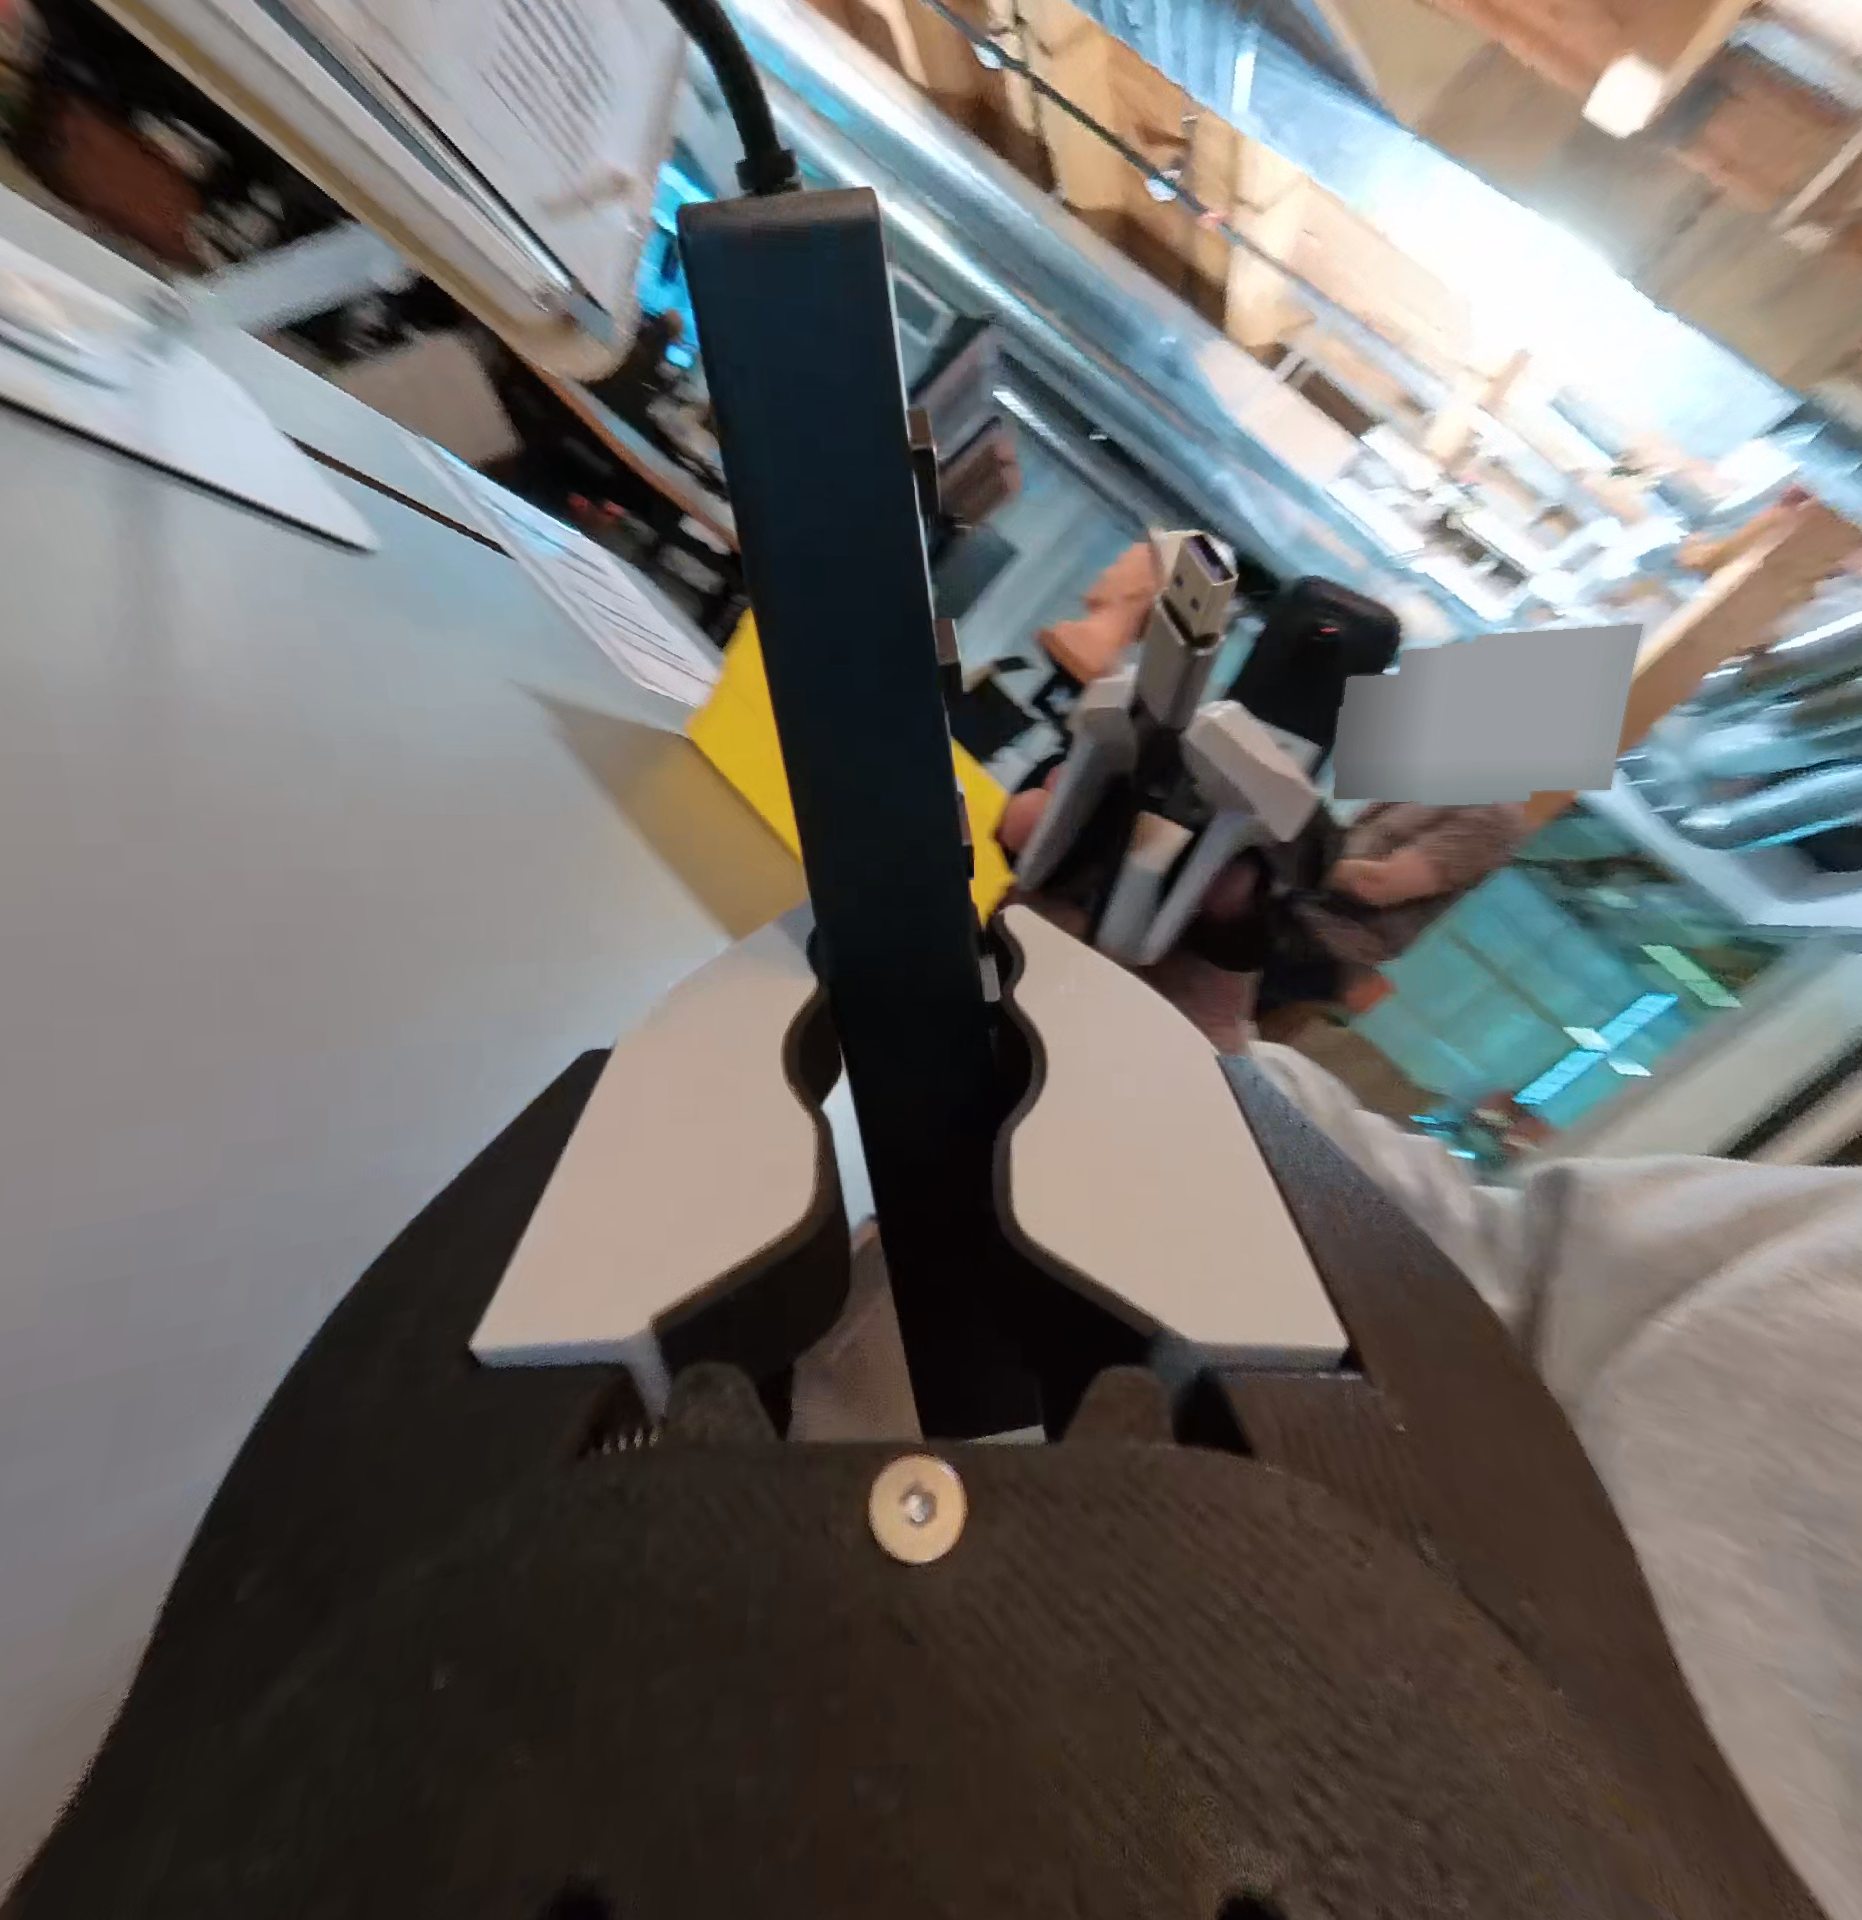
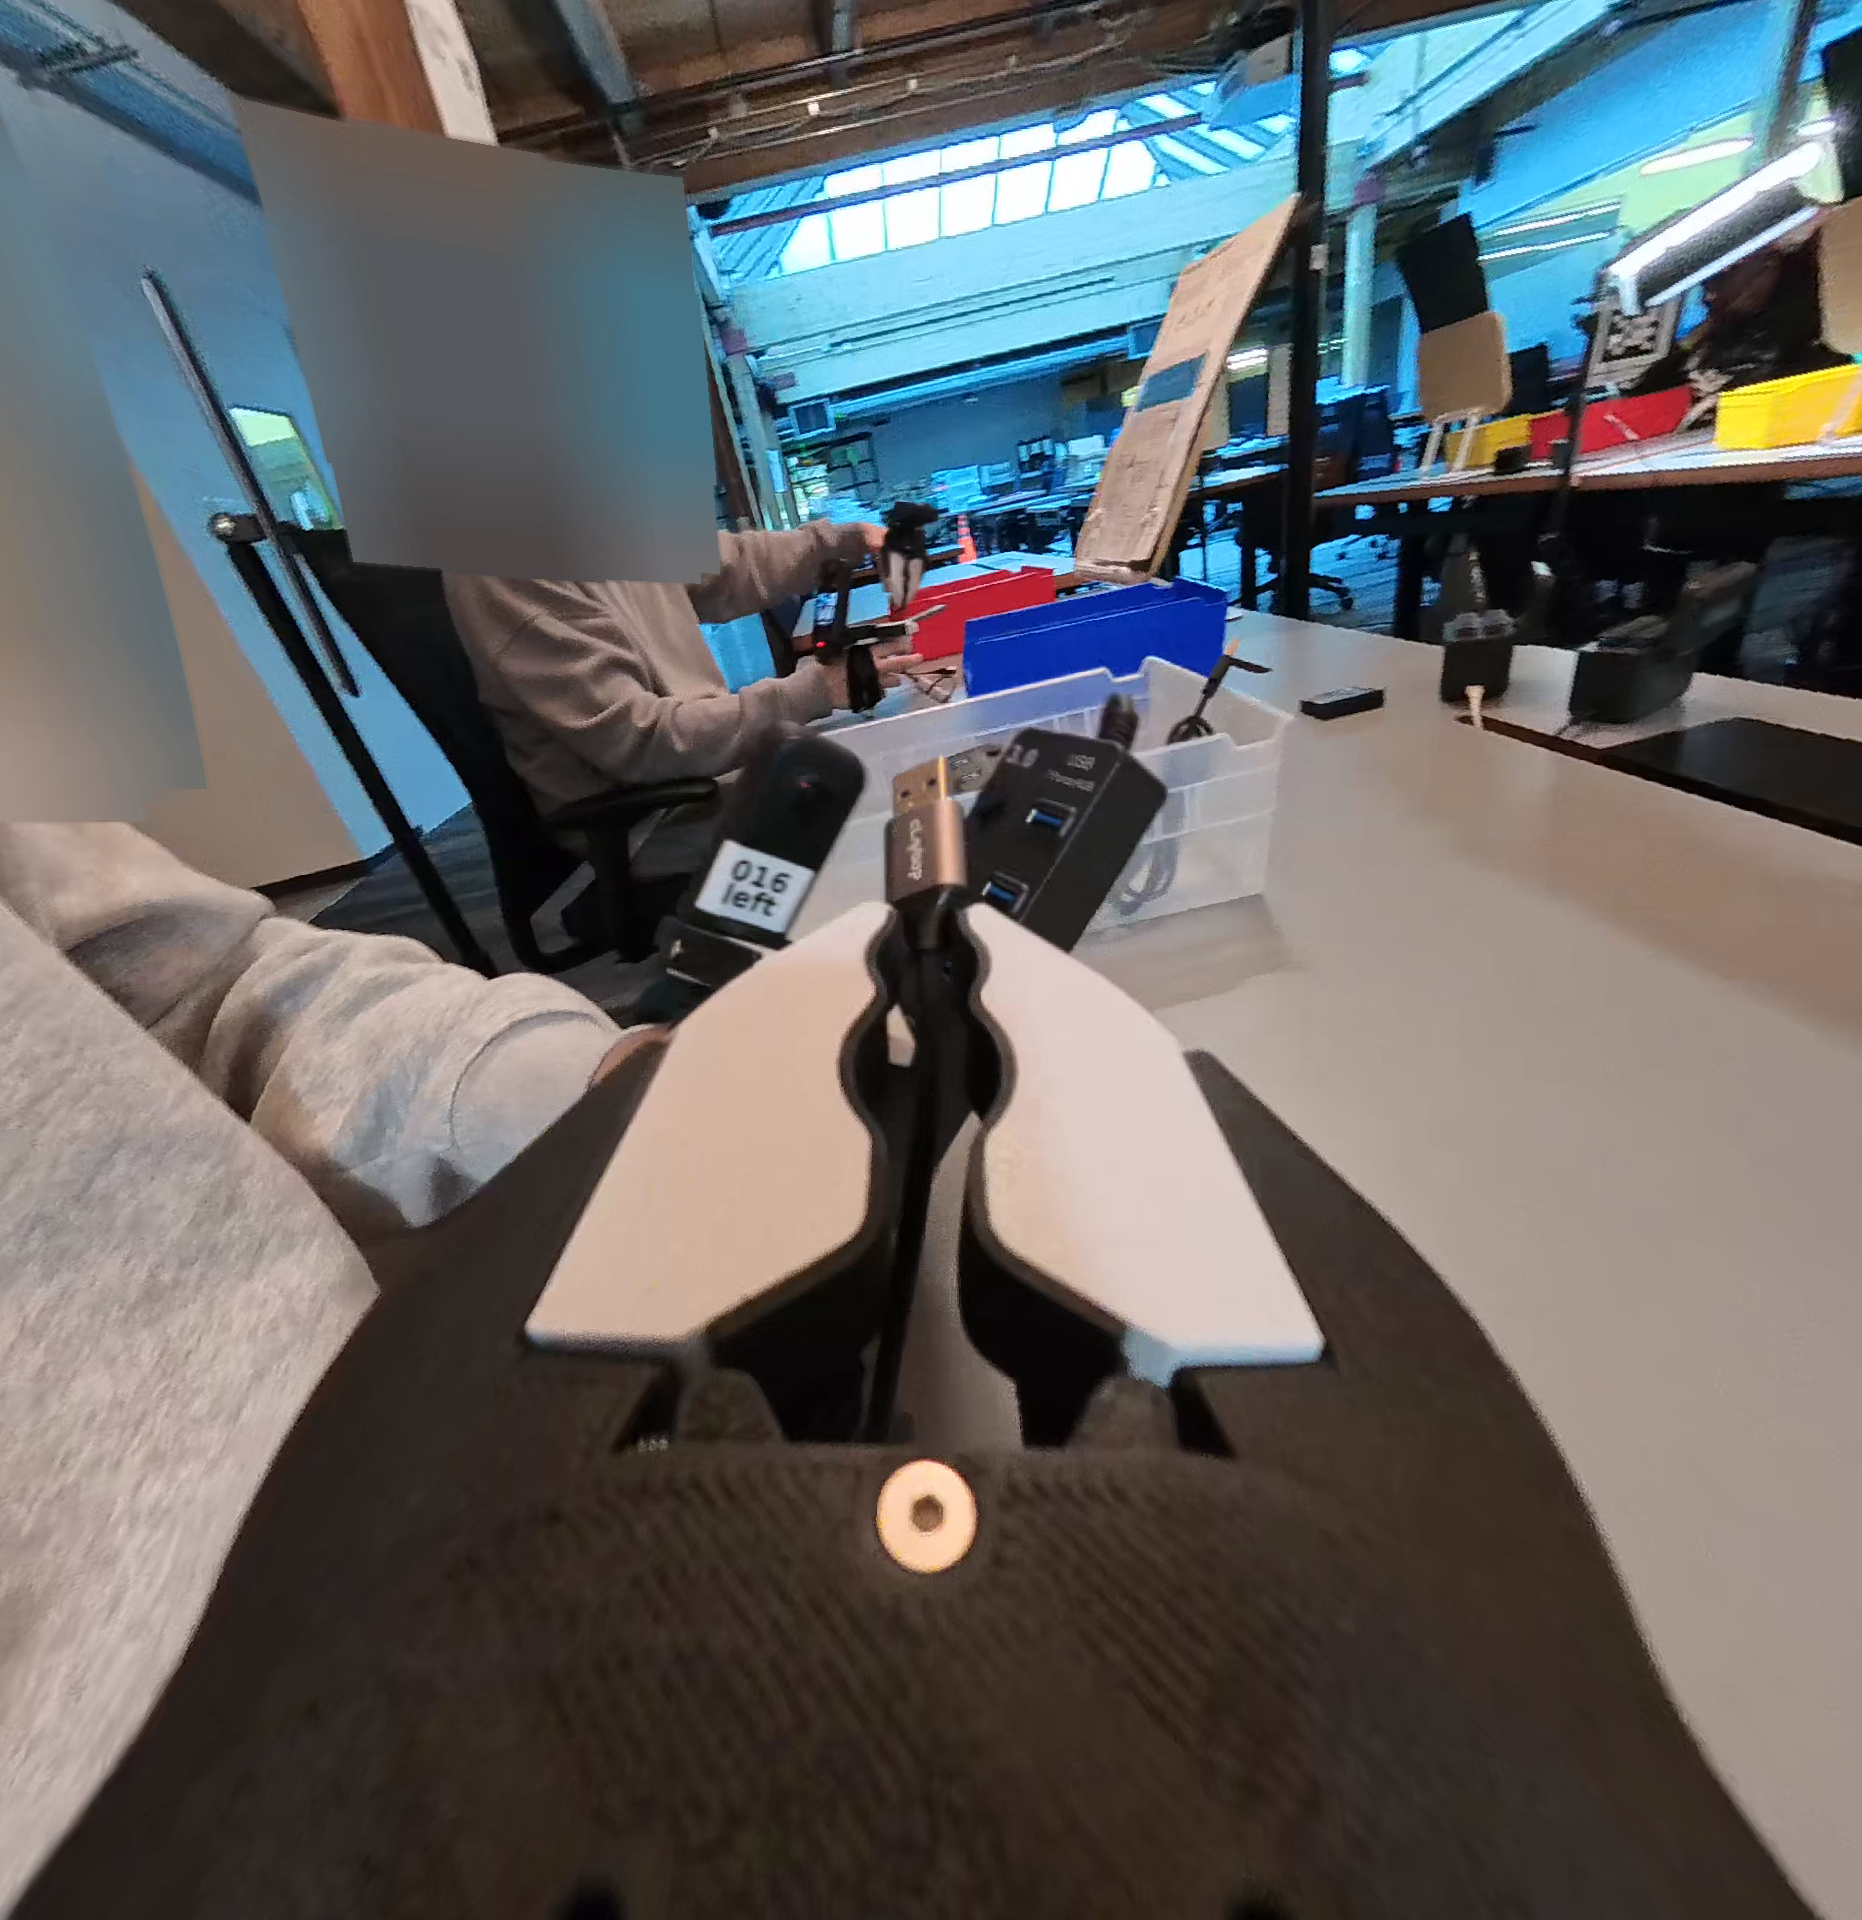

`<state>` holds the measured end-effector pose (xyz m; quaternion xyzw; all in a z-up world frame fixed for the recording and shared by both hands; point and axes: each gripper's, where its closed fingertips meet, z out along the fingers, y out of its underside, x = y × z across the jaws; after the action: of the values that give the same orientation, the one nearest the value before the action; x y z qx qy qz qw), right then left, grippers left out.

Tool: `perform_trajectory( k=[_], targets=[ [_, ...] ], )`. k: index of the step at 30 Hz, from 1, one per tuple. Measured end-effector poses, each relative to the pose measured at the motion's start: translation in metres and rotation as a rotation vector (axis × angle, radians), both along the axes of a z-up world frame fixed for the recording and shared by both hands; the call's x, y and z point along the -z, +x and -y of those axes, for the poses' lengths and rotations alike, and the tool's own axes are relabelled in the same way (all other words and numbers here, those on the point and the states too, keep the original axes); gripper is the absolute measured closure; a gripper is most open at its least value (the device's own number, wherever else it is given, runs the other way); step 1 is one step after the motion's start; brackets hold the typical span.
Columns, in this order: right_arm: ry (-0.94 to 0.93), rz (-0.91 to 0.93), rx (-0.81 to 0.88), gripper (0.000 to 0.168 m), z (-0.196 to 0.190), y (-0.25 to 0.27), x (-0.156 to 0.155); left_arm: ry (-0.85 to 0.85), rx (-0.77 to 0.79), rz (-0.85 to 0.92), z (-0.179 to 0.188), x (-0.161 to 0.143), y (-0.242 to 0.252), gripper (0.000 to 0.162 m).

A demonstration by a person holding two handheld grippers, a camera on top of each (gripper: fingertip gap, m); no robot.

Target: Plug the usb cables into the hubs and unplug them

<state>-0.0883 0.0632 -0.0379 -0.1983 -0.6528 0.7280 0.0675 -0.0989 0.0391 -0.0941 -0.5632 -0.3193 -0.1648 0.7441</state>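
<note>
The black USB hub [image 1: 844,644] is the landmark here: a long slim bar held up off the counter [image 1: 231,831], pinched edge-on between the white fingers of the left claw [image 1: 911,956], which is closed tight on its lower part. Its thick black cord [image 1: 735,83] leaves from the far end. Ports run along the hub's side that faces the other claw; in the right wrist view two blue ports [image 2: 1052,816] show on that face.

Just beside the hub, apart from it, the right claw [image 2: 922,930] is clamped on a USB cable [image 2: 922,842] at its grey metal-sleeved plug, the bare connector sticking out past the fingertips and pointing toward the hub. The cable's black lead runs back between the fingers.

Behind the hub sits a clear plastic bin [image 2: 1207,790] on the pale counter, with a blue bin [image 2: 1093,634] farther back.
</note>
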Motion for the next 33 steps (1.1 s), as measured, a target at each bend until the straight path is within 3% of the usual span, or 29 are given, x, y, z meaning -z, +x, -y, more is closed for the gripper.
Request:
perform_trajectory(
  k=[6, 12, 16, 33],
  targets=[
    [0.016, 0.115, 0.081, 0.159, 0.007, -0.005, 0.002, -0.255, -0.287, -0.188, 0.019, 0.007, -0.024, 0.137],
    [-0.004, 0.298, 0.076, 0.16, 0.01, -0.003, 0.004, -0.488, -0.438, -0.48, 0.023, 0.004, -0.027, 0.137],
    [-0.023, 0.41, 0.066, 0.159, 0.009, -0.003, 0.009, -0.555, -0.466, -0.621, 0.018, 0.002, -0.02, 0.137],
    [-0.018, 0.506, 0.06, 0.16, 0.01, 0.002, 0.01, -0.681, -0.54, -0.811, 0.02, 0.003, -0.023, 0.137]
  ],
)
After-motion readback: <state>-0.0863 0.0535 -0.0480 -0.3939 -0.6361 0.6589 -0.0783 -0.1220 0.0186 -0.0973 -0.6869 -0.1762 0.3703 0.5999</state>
